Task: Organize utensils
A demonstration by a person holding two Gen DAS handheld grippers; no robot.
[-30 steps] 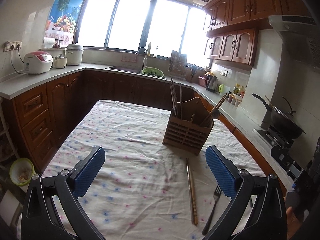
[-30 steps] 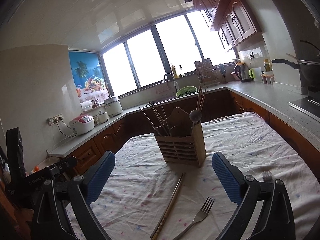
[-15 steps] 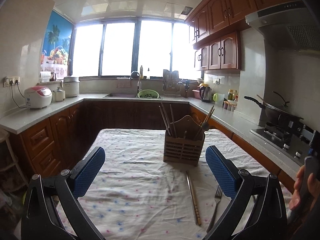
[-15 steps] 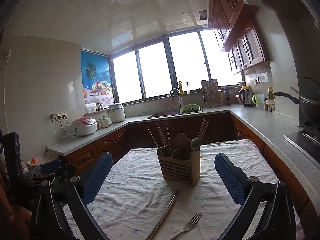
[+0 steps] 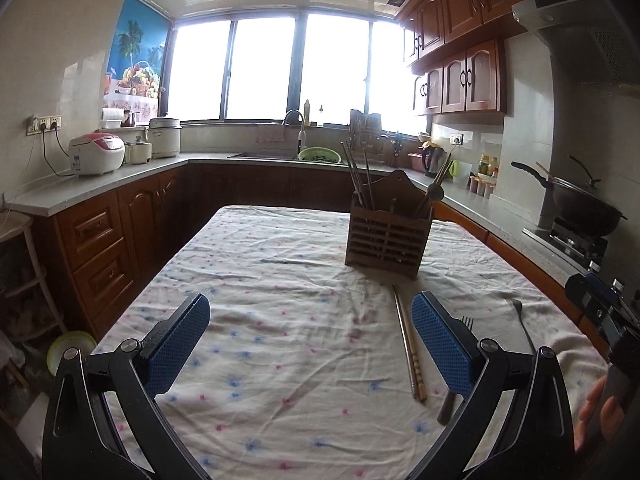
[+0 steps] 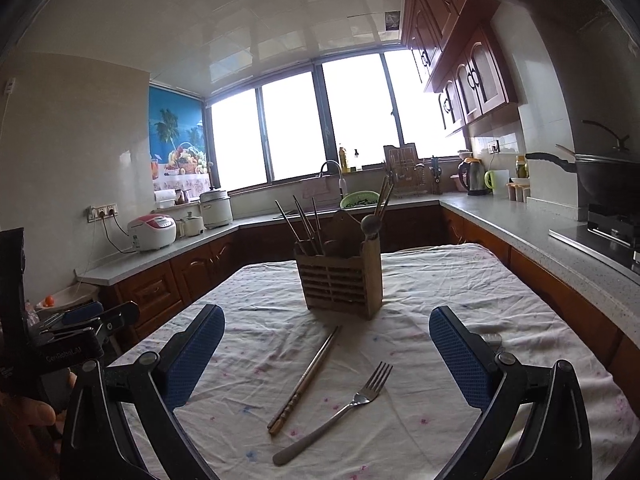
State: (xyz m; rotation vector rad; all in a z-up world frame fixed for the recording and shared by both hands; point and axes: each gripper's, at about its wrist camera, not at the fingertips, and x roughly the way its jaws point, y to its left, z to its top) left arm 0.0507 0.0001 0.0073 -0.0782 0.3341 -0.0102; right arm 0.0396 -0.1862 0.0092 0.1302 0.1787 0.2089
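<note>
Both claws, left and right, hover spread and empty over the bench; chopsticks and fork lie before the holder.

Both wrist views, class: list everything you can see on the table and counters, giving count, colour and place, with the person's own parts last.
utensil holder: one, wooden, table centre, holding chopsticks and a ladle
chopsticks: one pair, brown, lying before the holder
fork: one, silver, right of the chopsticks
second fork: one, silver, table's right edge
tablecloth: one, white, floral
rice cooker: one, white-pink, left counter
wok: one, black, stove
left gripper: jaws open
right gripper: jaws open
</note>
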